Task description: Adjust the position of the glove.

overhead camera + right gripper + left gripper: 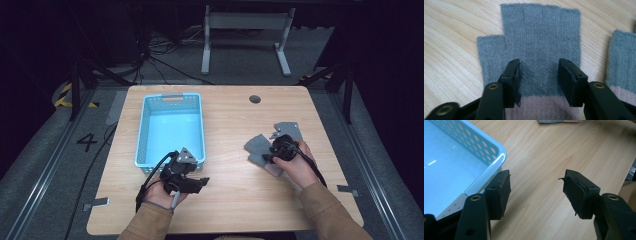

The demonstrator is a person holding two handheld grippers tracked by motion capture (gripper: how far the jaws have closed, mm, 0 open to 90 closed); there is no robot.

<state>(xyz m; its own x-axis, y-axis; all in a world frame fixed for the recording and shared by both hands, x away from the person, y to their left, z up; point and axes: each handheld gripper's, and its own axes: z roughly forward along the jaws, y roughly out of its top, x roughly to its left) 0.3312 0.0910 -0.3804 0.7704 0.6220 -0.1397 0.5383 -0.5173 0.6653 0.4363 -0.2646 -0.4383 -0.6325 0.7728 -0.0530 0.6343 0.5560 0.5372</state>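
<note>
A grey fingerless glove (541, 37) with a pinkish cuff lies flat on the wooden table (230, 200), right of centre. My right gripper (539, 75) points down onto its palm. Its jaws stand apart with the knit fabric beneath and between them, not pinched. From above, the right gripper (274, 150) sits over the grey glove (257, 145), and a second glove (289, 129) lies just behind it. This second glove (622, 60) lies just right of the first. My left gripper (202, 182) rests low near the table's front, open, with nothing between its jaws.
A light blue perforated basket (171, 96) stands left of centre on the table, with nothing in it. Its near corner (499, 152) lies just beside the left gripper (536, 192). A round cable hole (254, 99) sits near the far edge. Bare wood separates basket and gloves.
</note>
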